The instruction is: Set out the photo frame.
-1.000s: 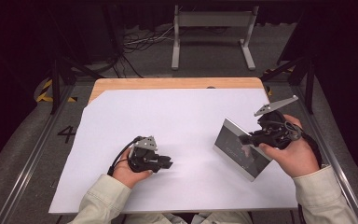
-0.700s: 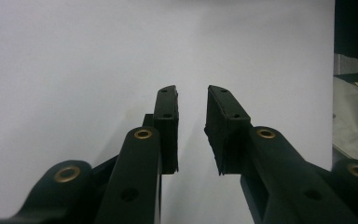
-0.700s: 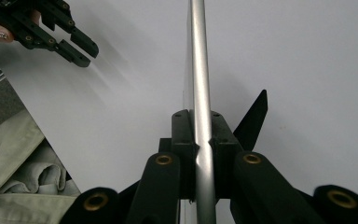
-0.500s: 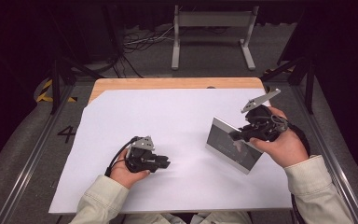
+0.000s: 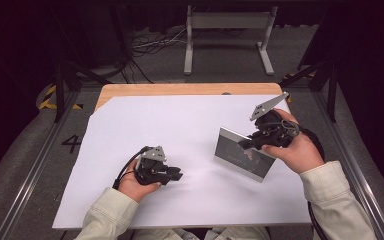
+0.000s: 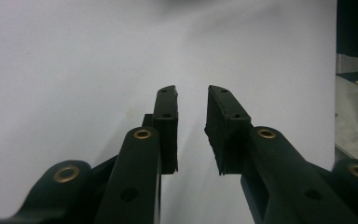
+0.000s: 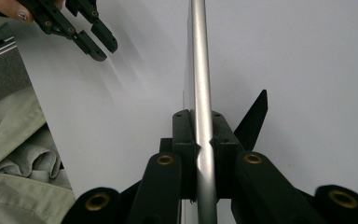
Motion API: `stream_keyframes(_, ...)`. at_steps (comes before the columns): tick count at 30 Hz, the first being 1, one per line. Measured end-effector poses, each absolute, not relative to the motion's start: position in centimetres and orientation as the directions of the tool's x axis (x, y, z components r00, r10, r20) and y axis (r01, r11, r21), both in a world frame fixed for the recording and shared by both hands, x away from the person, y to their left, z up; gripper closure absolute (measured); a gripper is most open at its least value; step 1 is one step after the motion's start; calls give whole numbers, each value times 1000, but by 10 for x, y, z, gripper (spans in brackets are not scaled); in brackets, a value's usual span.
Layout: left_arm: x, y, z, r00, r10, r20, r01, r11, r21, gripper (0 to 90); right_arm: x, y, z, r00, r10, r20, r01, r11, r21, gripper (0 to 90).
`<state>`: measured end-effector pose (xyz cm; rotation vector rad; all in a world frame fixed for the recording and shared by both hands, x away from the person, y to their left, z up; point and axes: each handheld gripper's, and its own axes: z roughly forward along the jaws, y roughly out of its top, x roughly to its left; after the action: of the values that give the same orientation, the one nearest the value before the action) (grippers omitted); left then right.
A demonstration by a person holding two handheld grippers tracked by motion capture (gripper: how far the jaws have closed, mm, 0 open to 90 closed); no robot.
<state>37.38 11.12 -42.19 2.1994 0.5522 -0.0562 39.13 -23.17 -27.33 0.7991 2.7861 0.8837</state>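
White sheet (image 5: pixel 180 125) covers table, dark room beyond. Left gripper (image 5: pixel 176 174) rests near front edge, jaws slightly apart, empty. Right gripper (image 5: pixel 247 144) clamped on top edge of silver-framed picture frame (image 5: pixel 242 160), right of centre. Keep grip square, set bottom edge flat, black back stand (image 7: pixel 251 122) splayed before release.

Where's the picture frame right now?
In the high view the picture frame stands on edge on the white sheet, right of centre, clamped at its top edge by the right hand-held gripper; the left hand-held gripper sits apart.

Silver-framed rectangular panel (image 5: pixel 242 154), upright on edge, tilted, over white sheet (image 5: pixel 180 130)
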Motion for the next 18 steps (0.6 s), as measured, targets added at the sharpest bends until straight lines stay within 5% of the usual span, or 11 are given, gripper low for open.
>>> stream_keyframes(18,374,112,-423,901,370,-227,408,-544,733,740,405,-218,-275,-917,395,48,344,725,597,837)
